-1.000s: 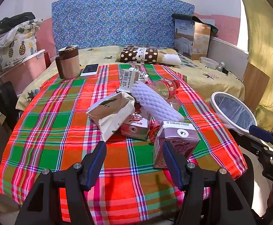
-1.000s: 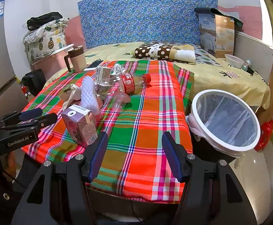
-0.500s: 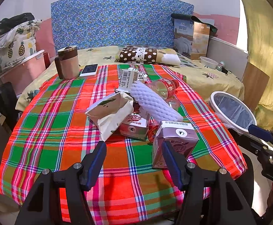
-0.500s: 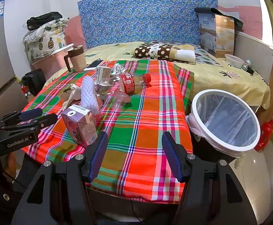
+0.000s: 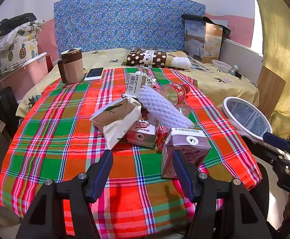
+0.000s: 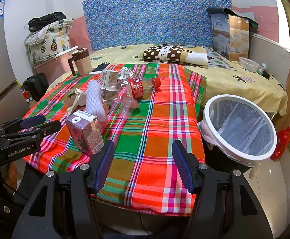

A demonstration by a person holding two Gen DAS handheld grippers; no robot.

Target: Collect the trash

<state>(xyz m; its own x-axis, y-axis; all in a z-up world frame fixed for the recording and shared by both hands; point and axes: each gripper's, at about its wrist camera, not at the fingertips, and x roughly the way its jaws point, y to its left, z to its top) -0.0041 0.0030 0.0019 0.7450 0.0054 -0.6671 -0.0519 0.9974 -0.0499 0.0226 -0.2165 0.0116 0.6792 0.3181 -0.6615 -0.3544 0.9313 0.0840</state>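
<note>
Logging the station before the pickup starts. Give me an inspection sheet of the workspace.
Surface: plaid cloth over a table, wrinkled at the far right corner.
Job's things: purple carton upright near the front edge; behind it a lying carton, paper bag, white foam net, clear bottle on its side; lined bin beside the table, nothing seen inside.
Clutter: mug and phone at the far left corner.
Grippers: left claw open, just short of the purple carton; right claw open over the front edge.
Cables: nothing seen.
Surroundings: bed with pillow behind.
</note>
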